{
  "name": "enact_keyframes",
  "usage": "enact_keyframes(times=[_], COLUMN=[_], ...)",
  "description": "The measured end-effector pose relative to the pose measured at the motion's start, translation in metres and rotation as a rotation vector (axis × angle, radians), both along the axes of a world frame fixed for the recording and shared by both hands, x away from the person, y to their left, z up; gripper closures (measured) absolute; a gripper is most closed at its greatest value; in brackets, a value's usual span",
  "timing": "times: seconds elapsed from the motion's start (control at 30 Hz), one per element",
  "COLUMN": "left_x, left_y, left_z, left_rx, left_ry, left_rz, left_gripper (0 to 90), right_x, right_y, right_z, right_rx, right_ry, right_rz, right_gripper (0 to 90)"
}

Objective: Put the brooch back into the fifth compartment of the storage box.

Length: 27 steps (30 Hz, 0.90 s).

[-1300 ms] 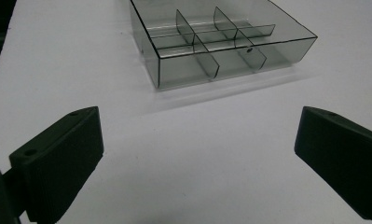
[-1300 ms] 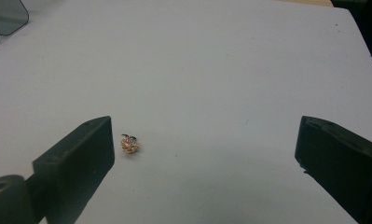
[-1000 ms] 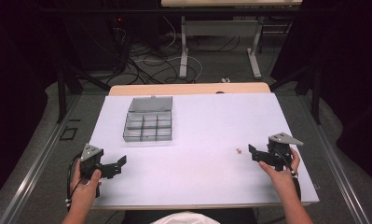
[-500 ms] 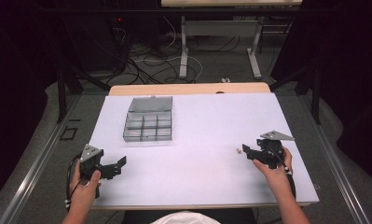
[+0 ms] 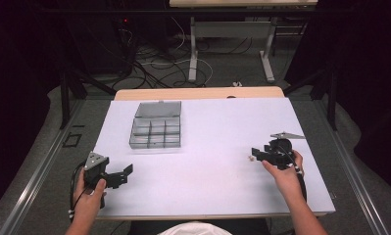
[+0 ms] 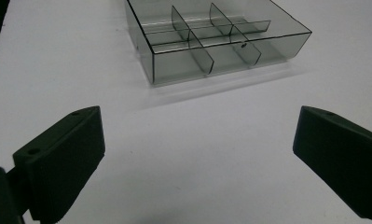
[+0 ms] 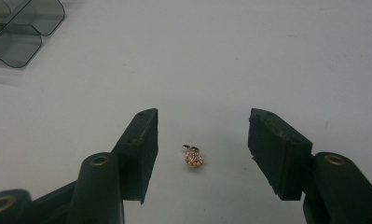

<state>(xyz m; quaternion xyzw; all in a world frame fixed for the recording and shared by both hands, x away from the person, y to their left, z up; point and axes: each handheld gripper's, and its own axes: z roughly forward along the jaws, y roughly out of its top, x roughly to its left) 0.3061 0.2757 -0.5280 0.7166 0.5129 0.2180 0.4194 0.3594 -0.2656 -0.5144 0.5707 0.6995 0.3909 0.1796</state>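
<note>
**Right gripper closing around small gold trinket**

The right gripper (image 7: pixel 202 154) is half open, its jaws having just been closing, pads touching nothing. The gold trinket (image 7: pixel 193 157) is lying on the table (image 7: pixel 249 56) between them, slightly left of centre, long axis running 11 to 5 o'clock. The high view is resolving it as a pale speck (image 5: pixel 251 158). The left gripper (image 6: pixel 197 158) is resting wide open, with the compartment box (image 6: pixel 211 42) at 12 o'clock.

The clear compartment box (image 5: pixel 156 131) sits near the far left corner of the surface (image 5: pixel 222 196) and is the one tall obstacle. From it toward the right edge the surface lies bare, apart from a small gold ornament (image 7: pixel 193 156) near that edge, lying between the pads of the right claw (image 7: pixel 202 154), untouched.
</note>
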Motion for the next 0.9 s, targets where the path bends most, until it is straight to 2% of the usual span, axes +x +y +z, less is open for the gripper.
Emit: enact_keyframes(times=[0.27, 0.37, 0.43, 0.5, 0.67, 0.9], left_x=[-0.001, -0.001, -0.001, -0.001, -0.002, -0.001], left_y=[0.001, 0.001, 0.001, 0.001, 0.001, 0.001], left_z=[0.000, 0.000, 0.000, 0.000, 0.000, 0.000], left_rx=[0.000, -0.003, -0.003, -0.005, -0.007, -0.008], left_ry=[0.002, 0.006, 0.005, 0.006, 0.009, 0.010], left_rz=[-0.002, -0.002, -0.002, -0.001, -0.001, -0.002], left_gripper=[2.3, 2.3, 2.4, 2.4, 2.6, 2.9], right_x=[0.010, 0.013, 0.013, 0.014, 0.015, 0.015], right_y=[0.002, 0.002, 0.001, 0.001, -0.001, -0.001], right_z=[-0.001, -0.003, -0.004, -0.005, -0.008, -0.013], right_rx=[0.023, 0.049, 0.049, 0.059, 0.074, 0.085], right_ry=[0.044, 0.071, 0.069, 0.088, 0.086, 0.127], right_rz=[-0.019, -0.024, -0.022, -0.033, -0.036, -0.062], right_gripper=[45.7, 46.6, 46.6, 47.2, 48.5, 50.9])
